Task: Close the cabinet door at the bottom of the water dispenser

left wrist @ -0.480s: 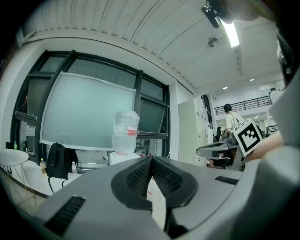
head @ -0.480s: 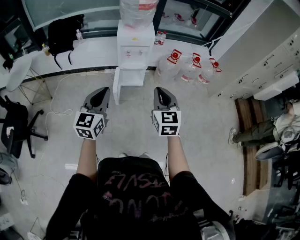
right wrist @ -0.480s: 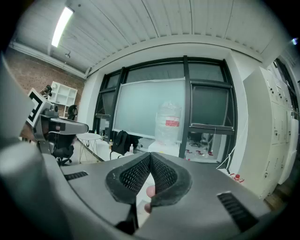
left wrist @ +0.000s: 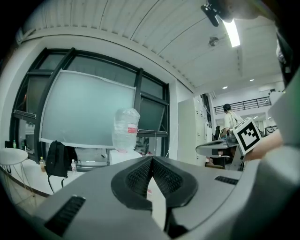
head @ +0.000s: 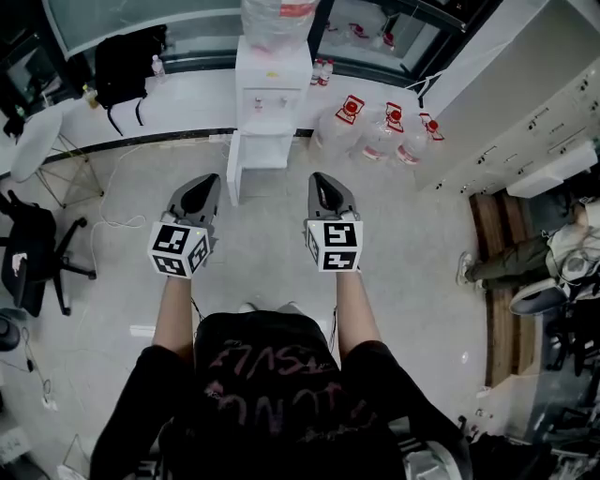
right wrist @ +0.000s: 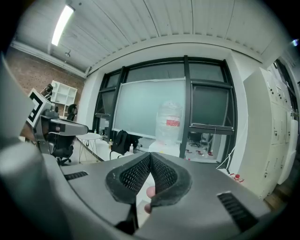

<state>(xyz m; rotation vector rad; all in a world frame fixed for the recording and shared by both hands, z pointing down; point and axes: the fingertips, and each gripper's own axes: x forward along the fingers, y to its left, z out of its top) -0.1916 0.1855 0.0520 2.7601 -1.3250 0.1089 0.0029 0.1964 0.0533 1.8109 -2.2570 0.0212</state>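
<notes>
Water dispenser [head: 272,89] ahead, well apart from both grippers. Cabinet door [head: 232,169] open, nearer L gripper [head: 202,190] than R gripper [head: 323,187]. Both jaws closed tight, nothing btwn.

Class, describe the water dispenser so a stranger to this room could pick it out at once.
Look to the window wall at the far side of the floor. The water dispenser stands against it, left of the spare bottles on the floor. It alone is a white cabinet with a bottle upturned on top.
</notes>
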